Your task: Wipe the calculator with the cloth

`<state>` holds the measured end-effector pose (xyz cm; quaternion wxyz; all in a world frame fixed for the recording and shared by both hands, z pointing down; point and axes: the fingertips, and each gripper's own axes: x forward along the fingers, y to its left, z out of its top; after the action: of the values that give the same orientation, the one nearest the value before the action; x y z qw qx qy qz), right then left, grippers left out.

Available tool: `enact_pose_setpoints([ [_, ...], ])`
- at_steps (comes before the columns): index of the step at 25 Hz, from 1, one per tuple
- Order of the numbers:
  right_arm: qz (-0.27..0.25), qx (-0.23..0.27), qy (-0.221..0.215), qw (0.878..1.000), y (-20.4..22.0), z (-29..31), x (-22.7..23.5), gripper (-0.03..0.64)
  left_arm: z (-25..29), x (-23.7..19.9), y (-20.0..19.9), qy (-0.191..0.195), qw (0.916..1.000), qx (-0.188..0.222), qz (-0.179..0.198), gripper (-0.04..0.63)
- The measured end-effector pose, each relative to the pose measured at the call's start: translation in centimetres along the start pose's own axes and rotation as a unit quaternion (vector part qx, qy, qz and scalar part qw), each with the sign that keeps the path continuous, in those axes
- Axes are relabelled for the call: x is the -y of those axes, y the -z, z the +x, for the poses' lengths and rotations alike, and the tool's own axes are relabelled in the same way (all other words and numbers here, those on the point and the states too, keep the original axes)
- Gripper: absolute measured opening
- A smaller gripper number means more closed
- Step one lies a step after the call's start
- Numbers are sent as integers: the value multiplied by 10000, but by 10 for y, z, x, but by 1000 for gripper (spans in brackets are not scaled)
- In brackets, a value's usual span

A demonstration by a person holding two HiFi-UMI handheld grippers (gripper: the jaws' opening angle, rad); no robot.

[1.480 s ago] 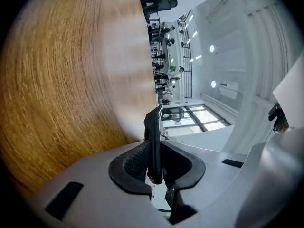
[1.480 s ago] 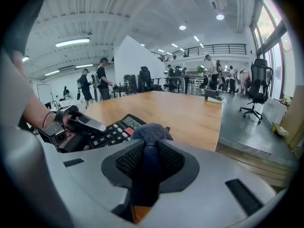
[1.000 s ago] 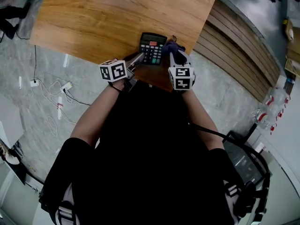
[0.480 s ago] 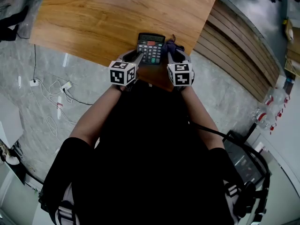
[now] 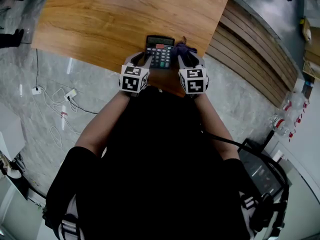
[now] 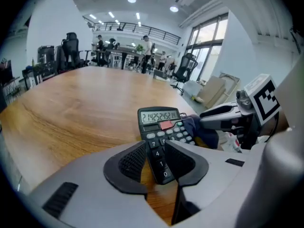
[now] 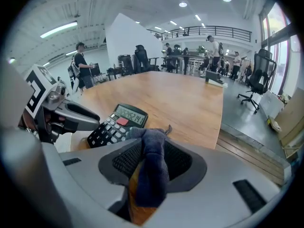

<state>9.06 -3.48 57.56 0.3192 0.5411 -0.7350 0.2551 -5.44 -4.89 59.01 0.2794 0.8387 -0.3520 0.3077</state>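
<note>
On the near edge of the table (image 5: 100, 19), the left gripper (image 6: 156, 151) is standing with its jaws spread. They have just been opening, and the near left corner of the calculator (image 5: 160, 51) is lying unpressed between them. The calculator is resting flat, keys up. Just right of it, the right gripper (image 5: 187, 56) has also been opening its jaws, yet the dark cloth (image 7: 153, 146) is bunching between the pads, touching both. The cloth is off the keys, so the wiping looks finished or paused, with only letting go left.

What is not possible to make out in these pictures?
- black calculator, near corners: behind the left gripper, jaws just opening; left gripper view.
- dark blue cloth, lower part: between jaws of the right gripper, just opening; right gripper view.
- calculator key labels: too small; head view.
</note>
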Motion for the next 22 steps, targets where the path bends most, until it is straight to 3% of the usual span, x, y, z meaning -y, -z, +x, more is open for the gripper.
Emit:
enact_pose_setpoints([
  [3, 99, 303, 29, 9995, -19, -15, 0, 107, -13, 4, -15, 45, 9993, 301, 209, 122],
  [6, 155, 784, 84, 9968, -50, -37, -1, 107, -34, 9, -44, 50, 9956, 855, 377, 71],
  [10, 134, 1474, 124, 9889, -97, -71, -6, 101, -66, 24, -96, 134, 9838, 1688, 585, 9],
  [13, 32, 2016, 225, 9792, -131, -98, -11, 40, -87, 37, -133, 303, 9742, 2132, 681, 8],
  [18, -321, 2774, 336, 9596, -167, -131, -28, 15, -108, 51, -176, 305, 9616, 2650, 640, 8],
  [22, -483, 2917, 377, 9546, -162, -136, -43, 15, -108, 67, -173, 293, 9586, 2729, 758, 6],
])
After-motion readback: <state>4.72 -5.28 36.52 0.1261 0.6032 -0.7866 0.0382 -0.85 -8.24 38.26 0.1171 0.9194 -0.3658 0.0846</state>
